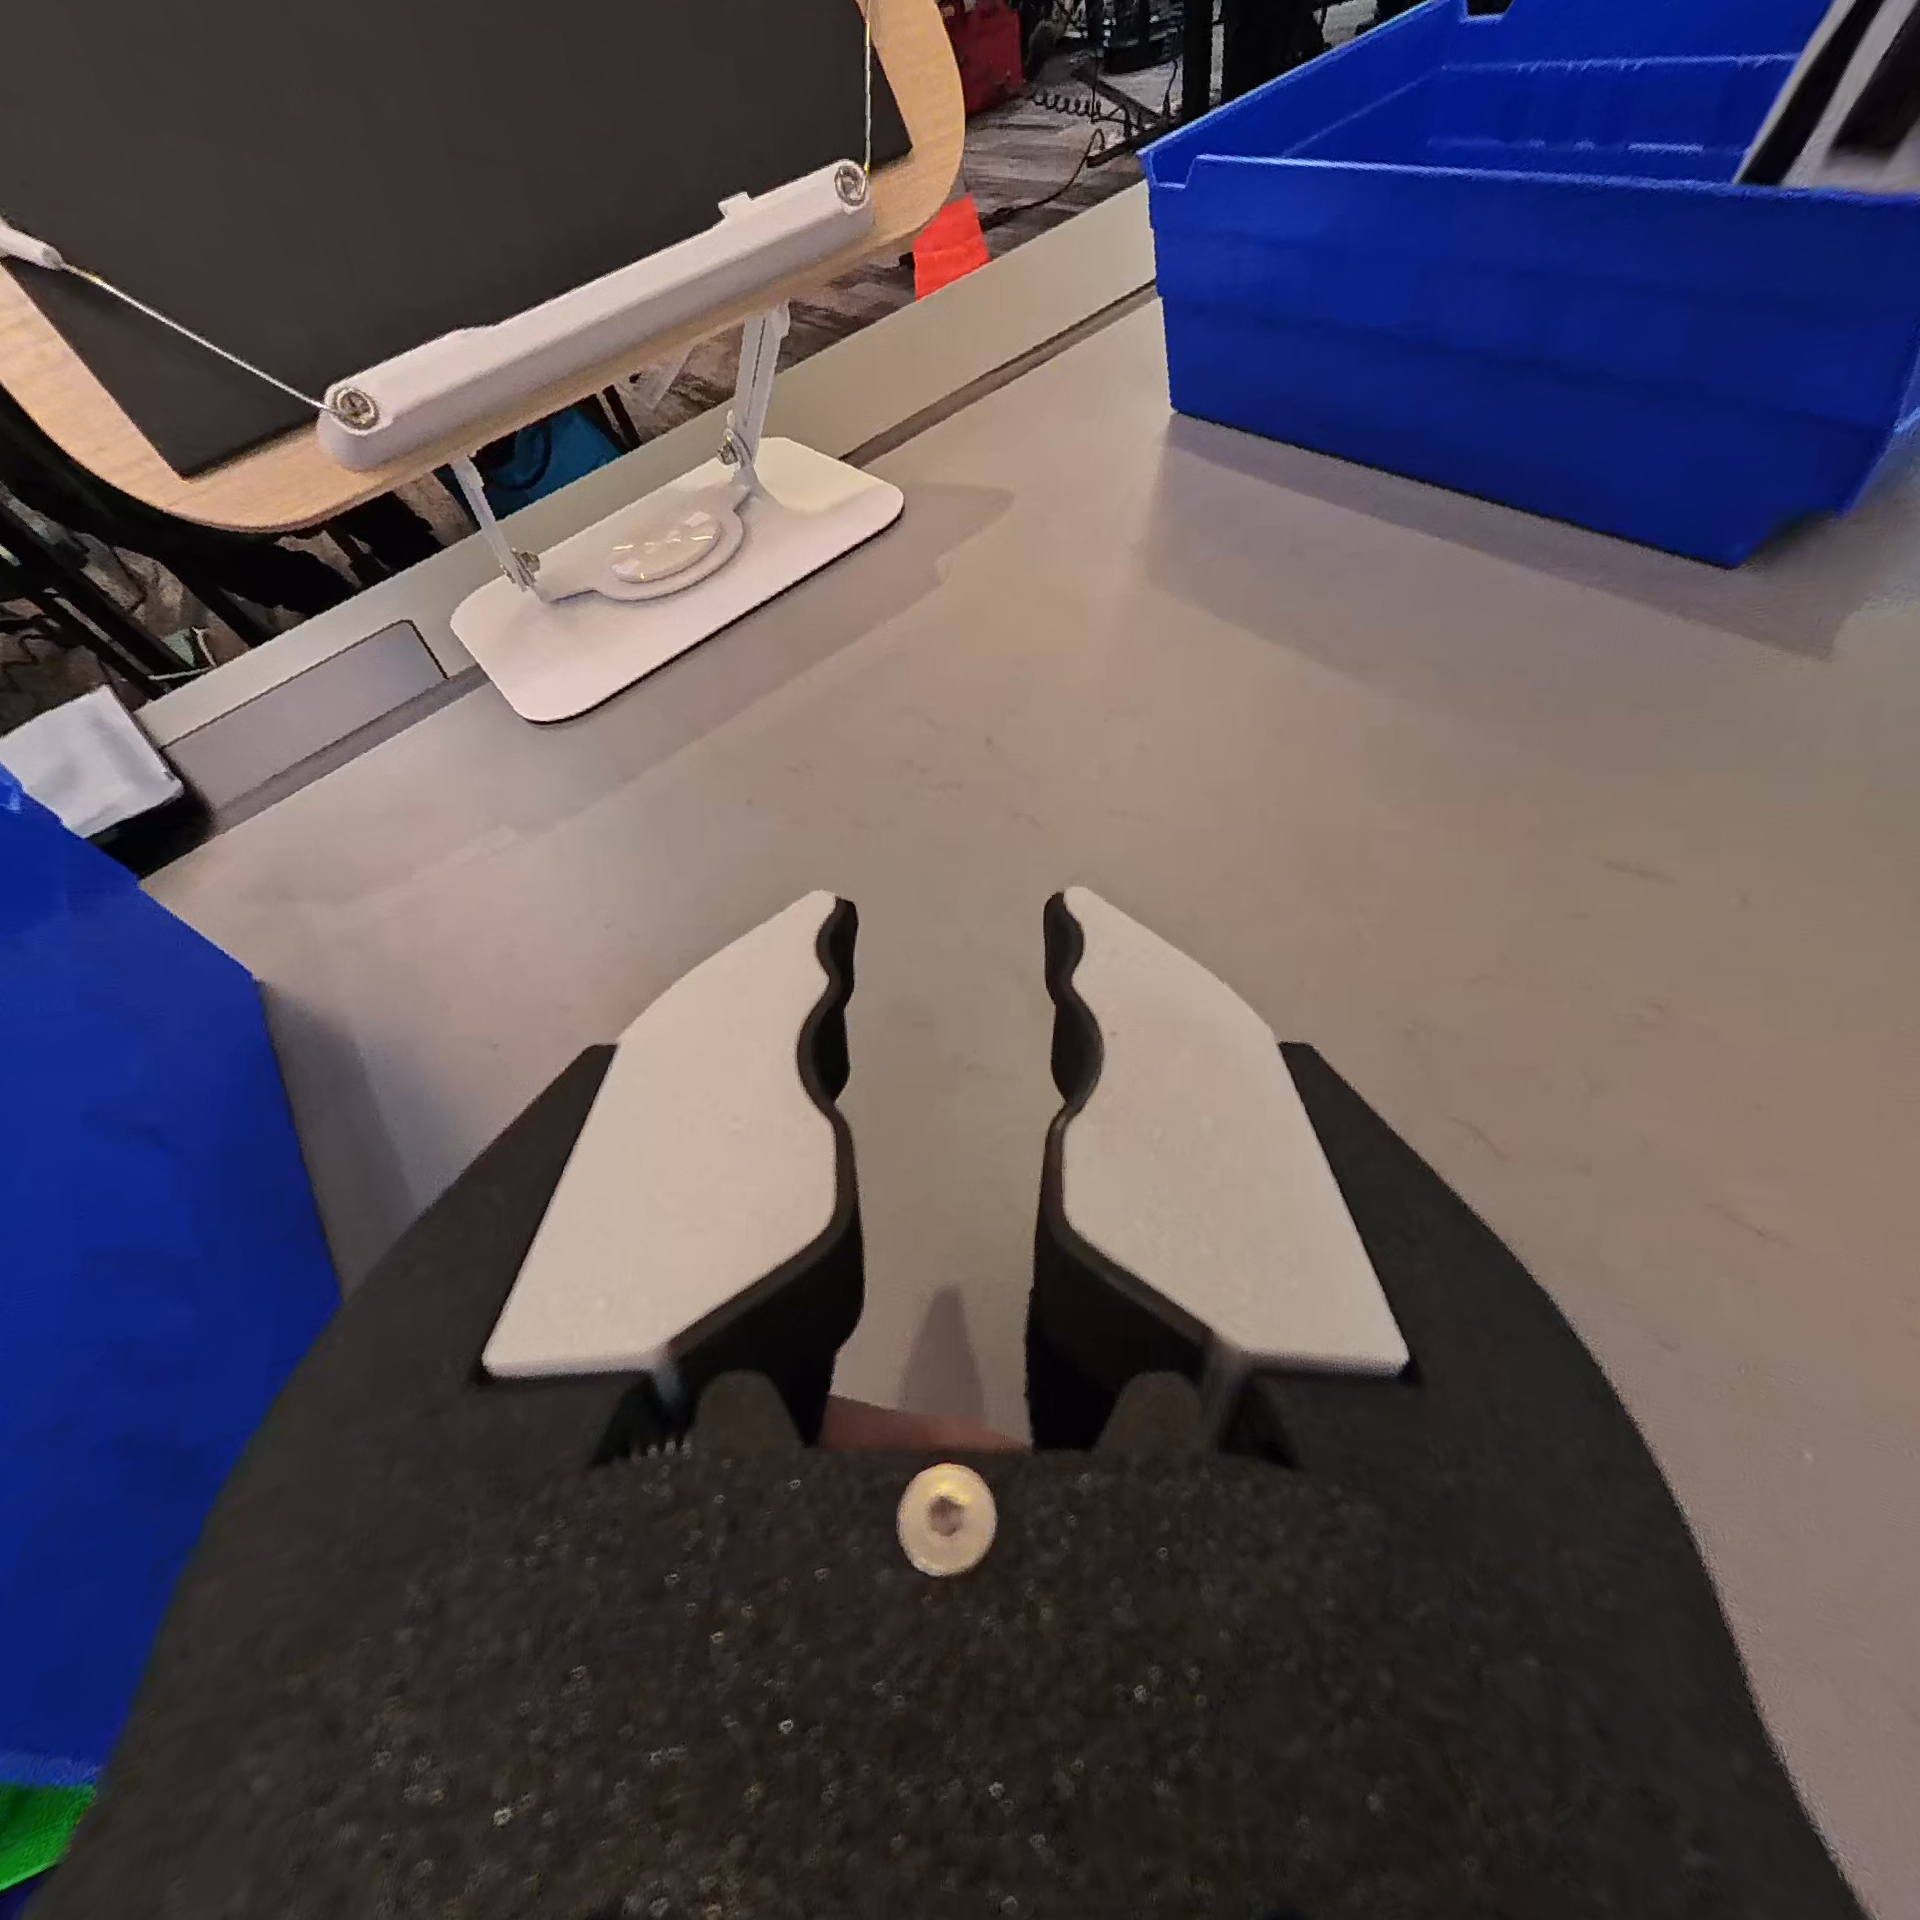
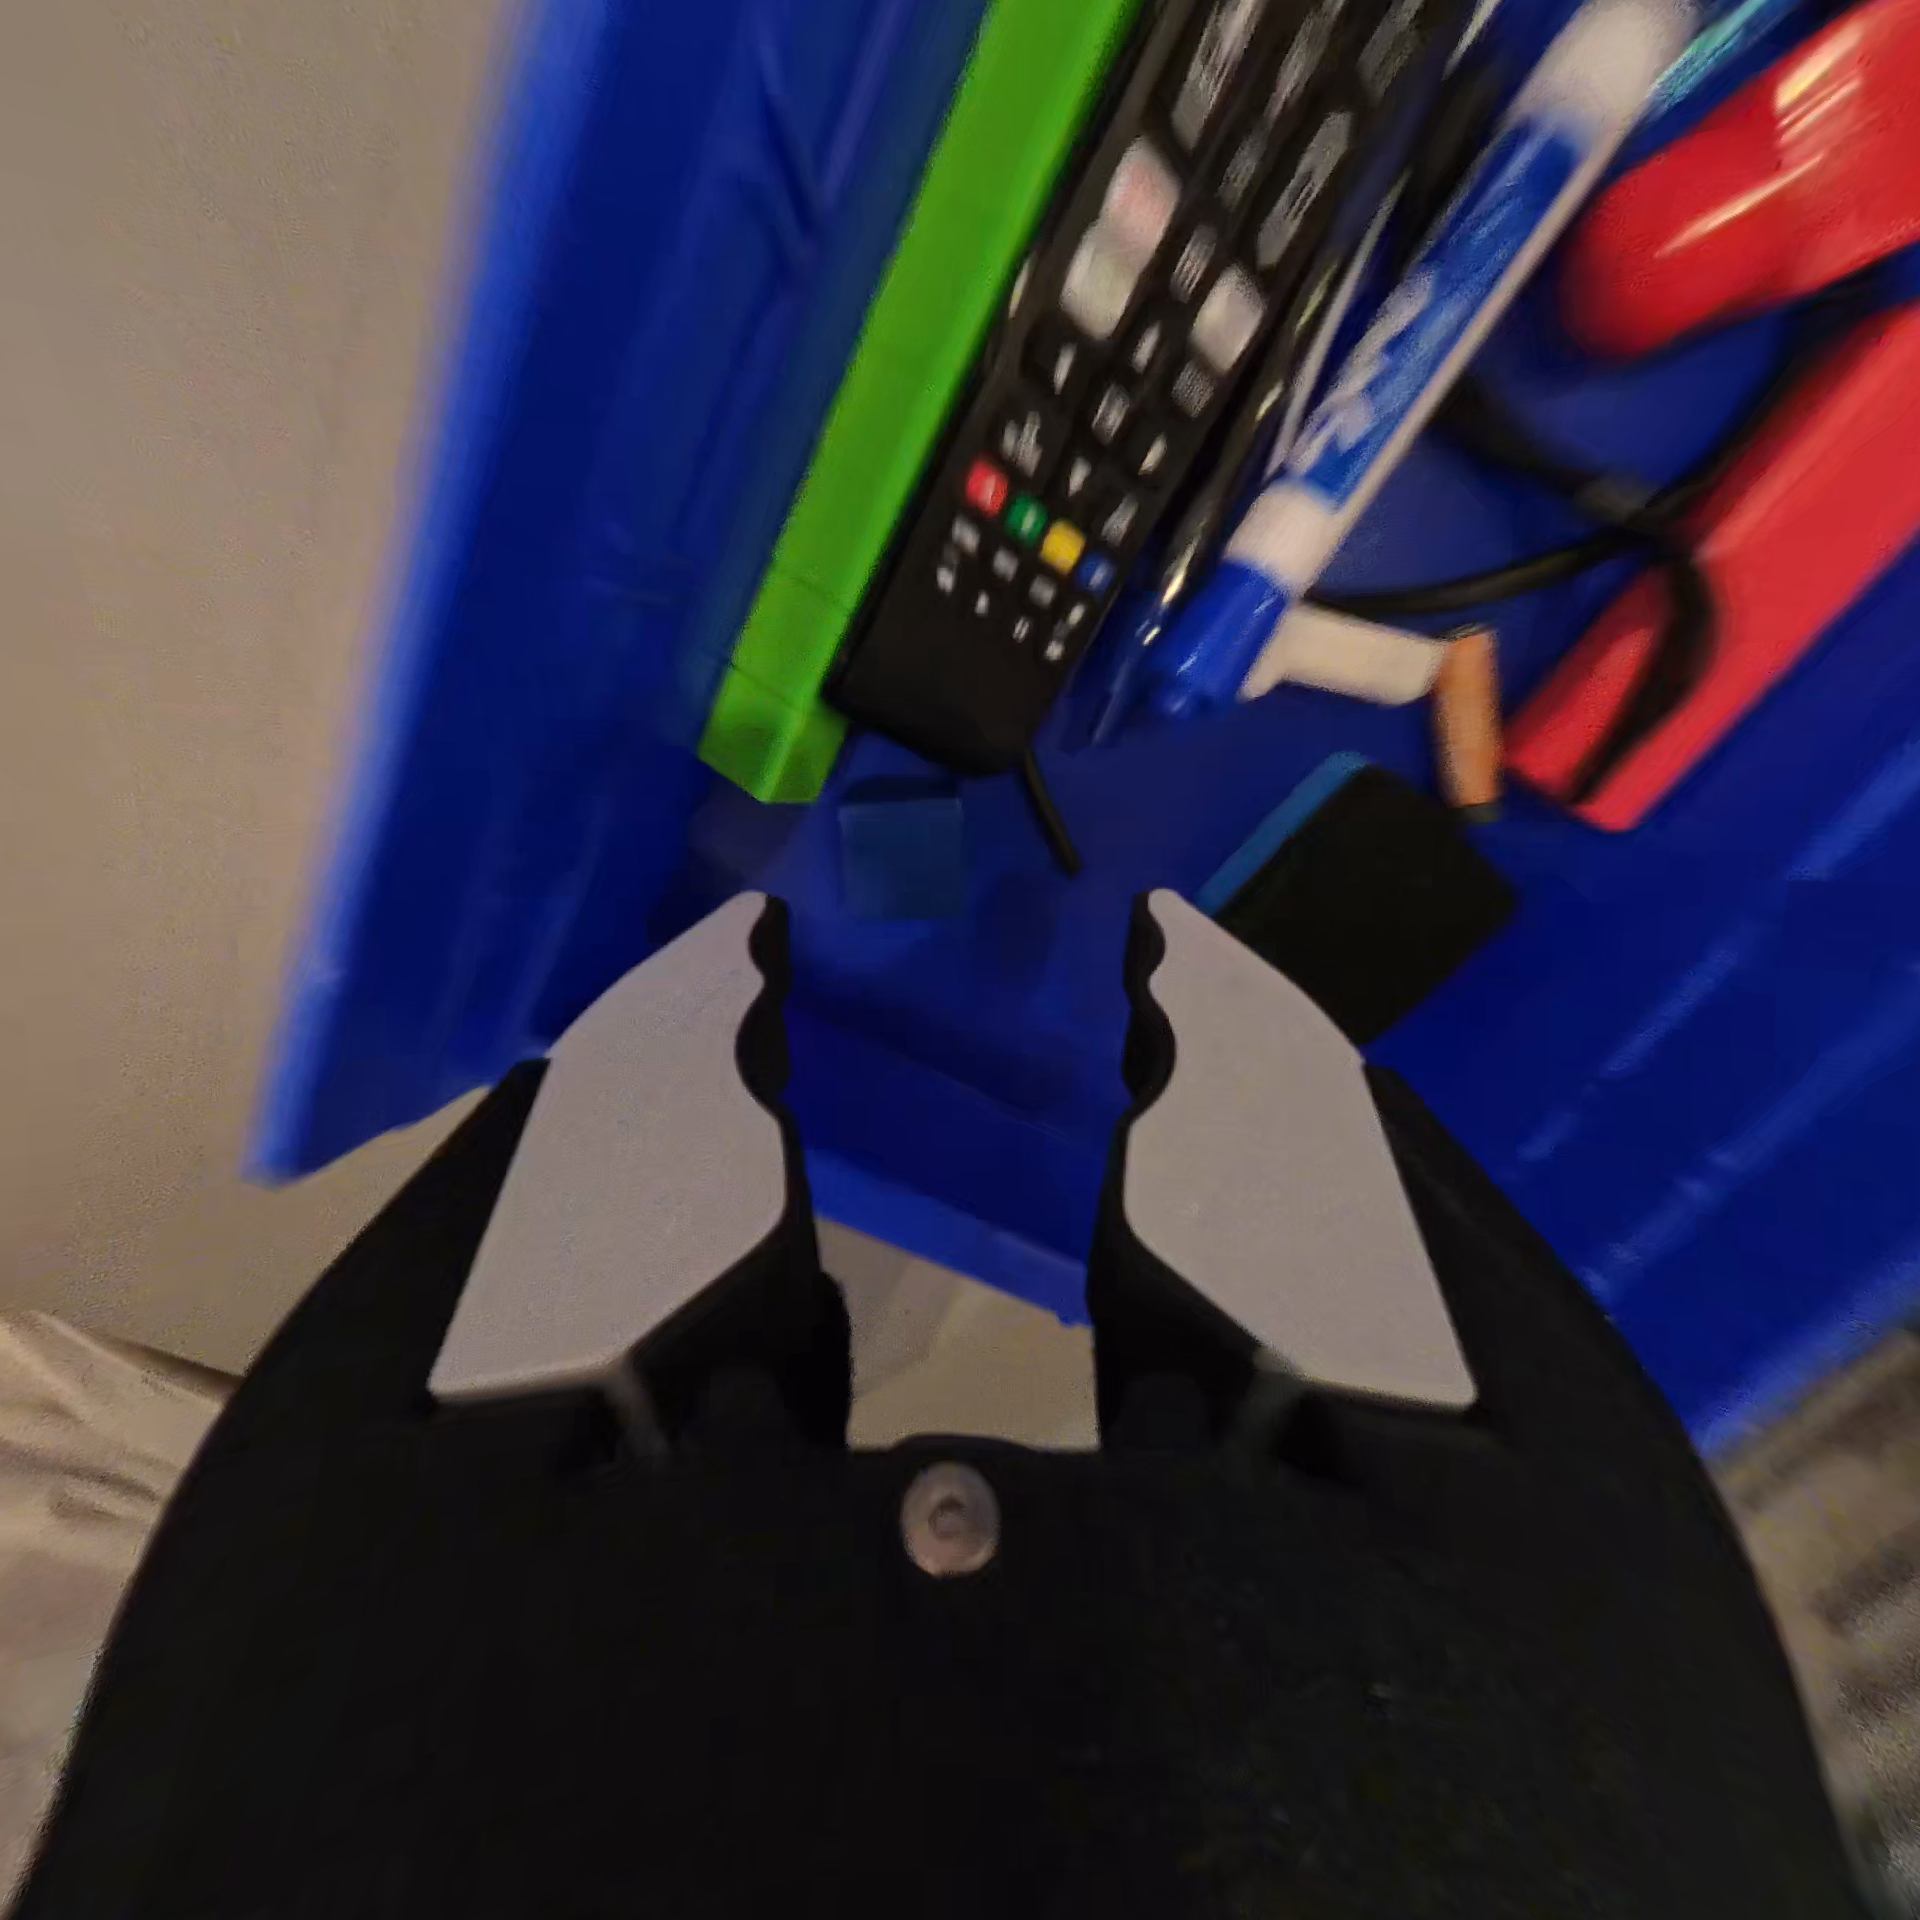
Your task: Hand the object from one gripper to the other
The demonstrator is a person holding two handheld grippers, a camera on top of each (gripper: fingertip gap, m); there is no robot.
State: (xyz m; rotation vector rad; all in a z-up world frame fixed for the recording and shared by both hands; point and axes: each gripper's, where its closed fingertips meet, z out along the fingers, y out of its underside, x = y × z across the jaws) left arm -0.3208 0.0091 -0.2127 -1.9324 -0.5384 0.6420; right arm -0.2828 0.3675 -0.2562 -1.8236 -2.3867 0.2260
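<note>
Hovering low over the grey worktop (image 1: 1351, 831), the left hand-held gripper (image 1: 951, 914) has its fingers parted with nothing between them. Ahead of it to the left stands a white stand (image 1: 675, 582) carrying a wood-edged dark panel (image 1: 416, 187); a blue bin (image 1: 1507, 312) sits ahead to the right, and another blue surface (image 1: 125, 1247) fills the left edge. The right hand-held gripper (image 2: 956, 914), also parted and empty, points into a blue bin (image 2: 623, 520) crowded with things: a green bar (image 2: 914, 395) along the wall, a black remote control (image 2: 1122, 395) touching it, a blue-and-white marker (image 2: 1340, 436), a red tool (image 2: 1714, 468) with a black cable (image 2: 1507, 582), and a dark block (image 2: 1361, 904) just beside the right fingertip. Which of these is to be handed over cannot be told. Blur makes any printing unreadable.
</note>
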